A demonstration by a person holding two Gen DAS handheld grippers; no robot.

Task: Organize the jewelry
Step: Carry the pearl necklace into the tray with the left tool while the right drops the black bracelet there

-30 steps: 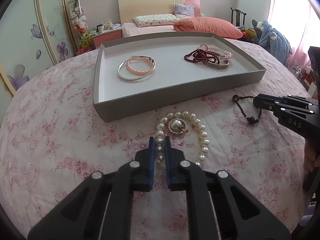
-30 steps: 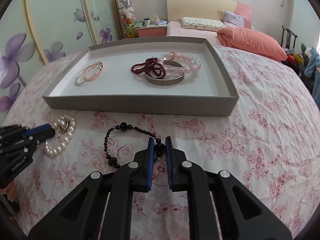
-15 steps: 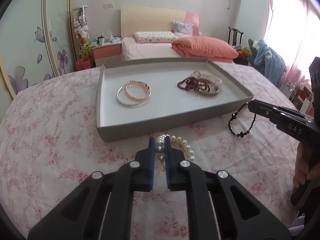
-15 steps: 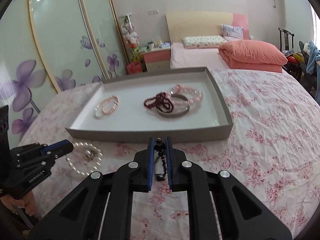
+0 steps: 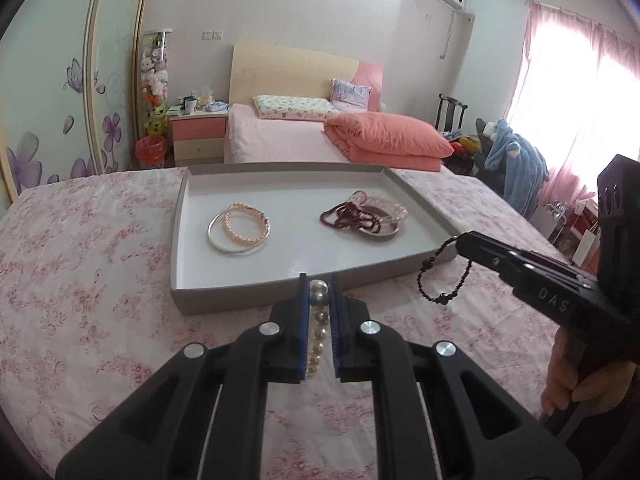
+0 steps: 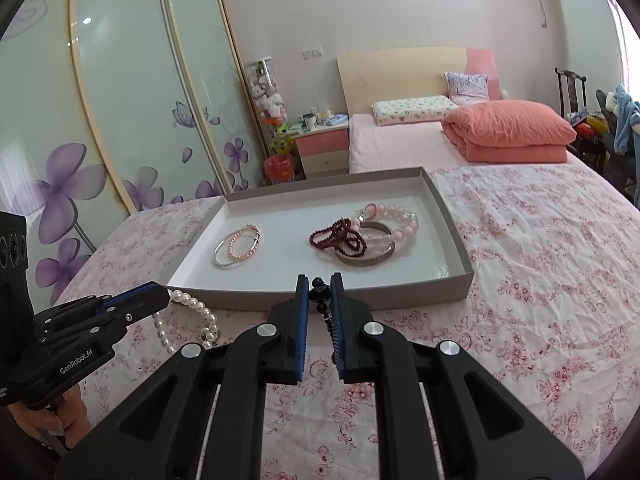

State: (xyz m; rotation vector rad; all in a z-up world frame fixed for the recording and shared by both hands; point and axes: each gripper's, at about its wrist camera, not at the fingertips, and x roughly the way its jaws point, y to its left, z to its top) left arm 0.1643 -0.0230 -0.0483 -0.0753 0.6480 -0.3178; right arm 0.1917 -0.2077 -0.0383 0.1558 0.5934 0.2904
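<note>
A grey shallow tray [image 5: 240, 300] [image 6: 400, 300] lies on the flowered bedspread. Inside it, a silver bangle with a pink pearl bracelet [image 5: 240, 228] [image 6: 239, 245] sits at the left, and a dark red bead string [image 5: 348, 218] [image 6: 338, 236] lies over a metal bangle and a pink bead bracelet [image 6: 394, 220] at the right. My left gripper [image 5: 319, 292] is shut on a white pearl bracelet [image 5: 316, 328] [image 6: 188, 316], lifted just before the tray's near wall. My right gripper [image 6: 319, 292] is shut on a black bead bracelet [image 6: 324, 308] [image 5: 440, 276], which dangles beside the tray's near right corner.
The flowered bedspread [image 5: 80, 280] spreads around the tray. Beyond it stand a bed with an orange folded quilt [image 5: 384, 144], a pink nightstand [image 5: 198, 136] and sliding wardrobe doors [image 6: 120, 120]. A person's hand [image 5: 580, 380] holds the right gripper's handle.
Both grippers have risen off the bedspread, each lifting its bracelet, and tilted up so that more of the room shows. The pearl and black bracelets now hang clear of the cloth.
</note>
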